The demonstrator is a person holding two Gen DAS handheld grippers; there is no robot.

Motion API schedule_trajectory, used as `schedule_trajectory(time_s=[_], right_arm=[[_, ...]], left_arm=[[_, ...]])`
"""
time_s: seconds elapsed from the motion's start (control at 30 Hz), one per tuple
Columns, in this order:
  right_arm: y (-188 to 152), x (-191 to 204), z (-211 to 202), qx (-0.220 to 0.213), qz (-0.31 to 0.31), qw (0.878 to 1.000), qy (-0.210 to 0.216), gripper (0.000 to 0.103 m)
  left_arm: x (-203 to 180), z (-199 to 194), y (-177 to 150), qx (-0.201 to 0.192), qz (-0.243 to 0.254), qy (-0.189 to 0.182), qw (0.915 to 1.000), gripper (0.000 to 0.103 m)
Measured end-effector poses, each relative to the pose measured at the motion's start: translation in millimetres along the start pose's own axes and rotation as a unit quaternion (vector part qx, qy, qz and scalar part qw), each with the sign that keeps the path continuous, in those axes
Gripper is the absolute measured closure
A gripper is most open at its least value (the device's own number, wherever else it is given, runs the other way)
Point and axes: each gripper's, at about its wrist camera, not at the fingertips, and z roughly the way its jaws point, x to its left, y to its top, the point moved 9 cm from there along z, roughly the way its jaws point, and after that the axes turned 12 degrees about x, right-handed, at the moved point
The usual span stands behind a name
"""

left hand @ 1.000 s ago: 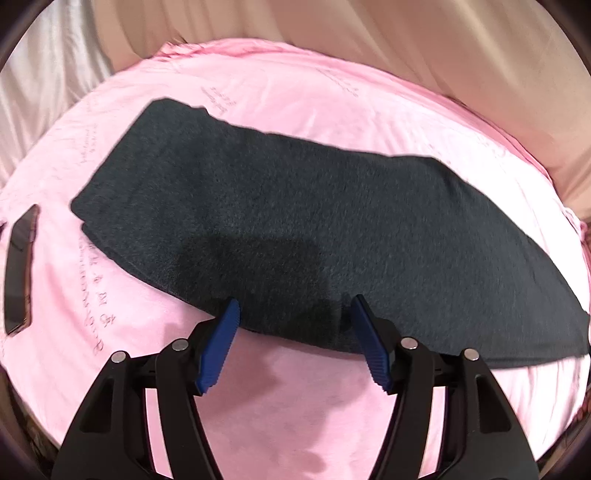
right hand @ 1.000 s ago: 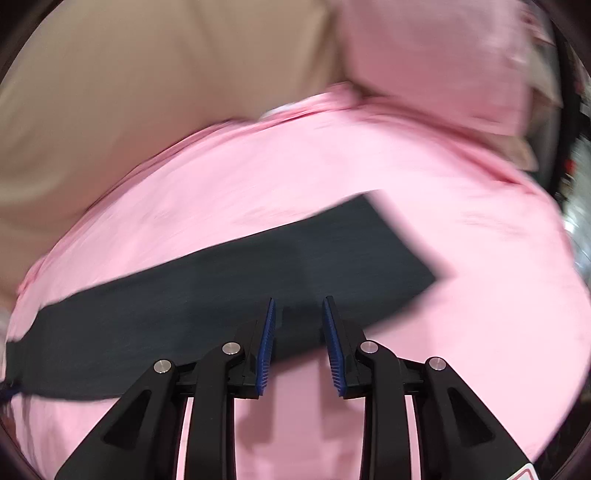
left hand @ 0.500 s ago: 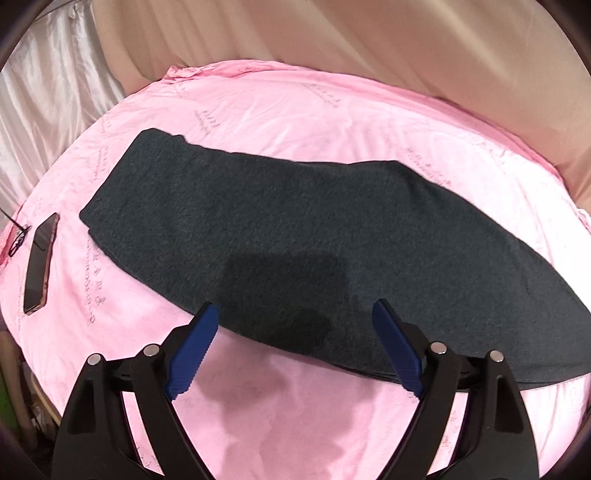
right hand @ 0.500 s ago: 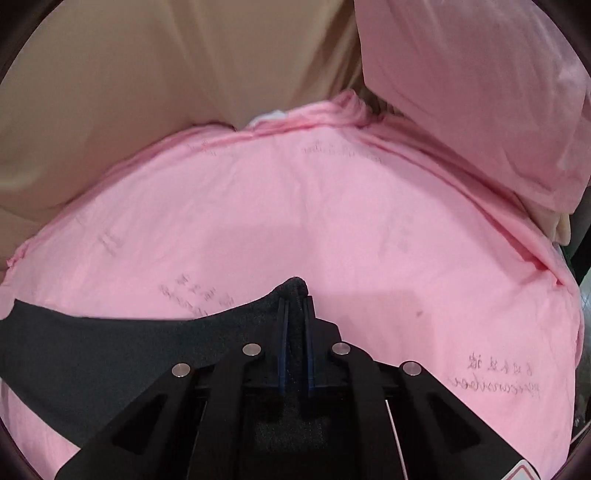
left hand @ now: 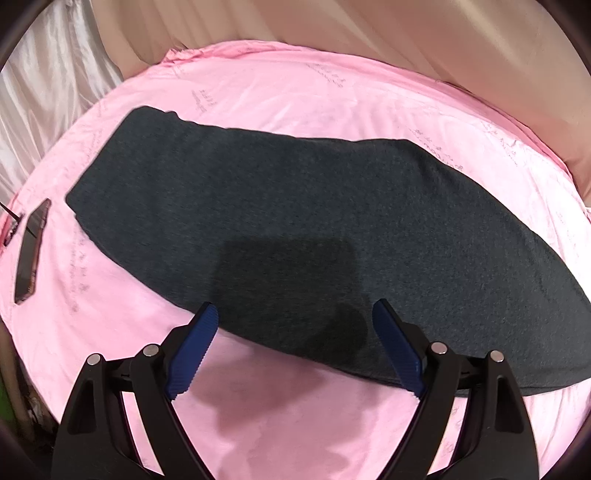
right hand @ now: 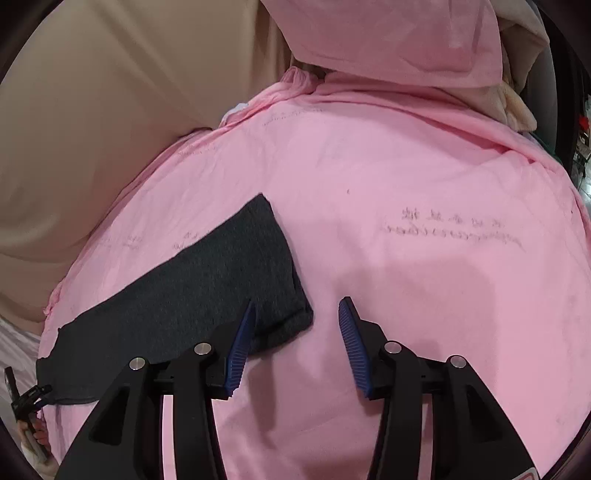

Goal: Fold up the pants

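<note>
Dark grey pants [left hand: 314, 229] lie flat on a pink bedsheet [left hand: 295, 424] as one long band, waist end far left. My left gripper [left hand: 295, 343] is open and empty, hovering over the band's near edge. In the right wrist view the pants' leg end [right hand: 221, 284] lies flat on the sheet [right hand: 424, 295]. My right gripper [right hand: 295, 339] is open and empty just past that end, its left finger [right hand: 240, 343] over the hem corner.
A dark phone [left hand: 31, 254] lies on the sheet near the left edge. Beige curtains [left hand: 406, 33] hang behind the bed. A pink pillow [right hand: 399, 40] sits at the bed's far end. The other gripper's tip [right hand: 26, 402] shows at the lower left.
My right gripper was shut on the pants' leg end half a second ago; now it has opened and the end lies on the sheet. My left gripper has opened wider.
</note>
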Motion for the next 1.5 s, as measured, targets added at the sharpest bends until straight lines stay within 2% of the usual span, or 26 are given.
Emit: schedule_trajectory(time_s=[0.03,0.07,0.1,0.2,0.27,0.3,0.37,0.43,0.53,0.57,0.6,0.63,0.7,0.83,0.97,1.07,1.17,1.3,1.4,1.5], right_arm=[[-1,2,2,-0.004,-0.003,1.000,-0.009,0.059],[0,4,4,-0.005,-0.006,1.000,-0.017,0.067],[0,4,6,-0.001,-0.004,1.000,-0.024,0.093],[-1,2,-7,-0.012,0.006,1.000,-0.014,0.093],[-8,-10,3,0.014,0.021,1.000,-0.012,0.091],[-10,-12,2,0.006,0.030,1.000,0.003,0.089],[-15,-10,-2,0.009,0.041,0.999,0.011,0.082],[-18,-4,-7,0.002,0.045,0.999,0.023,0.062],[-18,5,2,-0.003,0.046,0.998,0.032,0.055],[-16,7,4,-0.004,0.044,0.999,0.025,0.056],[-13,8,6,-0.003,0.046,0.999,0.017,0.067],[-11,10,9,0.001,0.054,0.998,0.024,0.093],[-7,13,7,-0.008,0.073,0.996,0.043,0.092],[-1,38,-12,-0.039,0.065,0.995,0.063,0.092],[6,75,-17,-0.050,0.042,0.996,0.057,0.092],[7,85,-15,-0.053,0.039,0.997,0.034,0.093],[1,86,-20,-0.051,0.065,0.994,0.066,0.093],[-5,139,-32,-0.050,0.019,0.994,0.093,0.093],[-13,211,-28,-0.034,-0.044,0.991,0.124,0.093],[-30,289,-11,-0.006,-0.108,0.981,0.158,0.093]], left_arm=[[-4,1,-1,0.001,0.002,-0.006,1.0000,0.020],[-8,0,-3,0.000,0.005,-0.008,1.0000,0.019],[-11,-1,-5,-0.002,0.011,-0.011,0.9999,0.019],[-12,-4,-13,-0.002,0.022,-0.018,0.9996,0.018],[-8,-1,-16,0.000,0.020,-0.017,0.9997,0.017],[-5,1,-17,0.003,0.017,-0.016,0.9997,0.017],[1,7,-18,0.013,0.006,-0.022,0.9997,0.017],[3,10,-18,0.018,-0.001,-0.033,0.9993,0.017],[0,9,-18,0.014,0.001,-0.041,0.9991,0.017],[-1,9,-18,0.014,0.003,-0.044,0.9989,0.017],[-2,9,-18,0.014,0.003,-0.048,0.9987,0.017],[-2,8,-18,0.014,0.004,-0.053,0.9985,0.017],[-1,5,-19,0.011,0.007,-0.063,0.9980,0.017],[14,-3,-20,-0.002,0.006,-0.085,0.9964,0.016],[24,-8,-17,-0.013,0.010,-0.102,0.9947,0.016],[25,-11,-20,-0.021,0.019,-0.114,0.9931,0.016],[25,-18,-25,-0.036,0.032,-0.117,0.9919,0.015],[24,-25,-29,-0.057,0.056,-0.102,0.9915,0.015],[13,-26,-29,-0.062,0.064,-0.110,0.9899,0.015],[5,-22,-32,-0.057,0.070,-0.123,0.9883,0.015]])
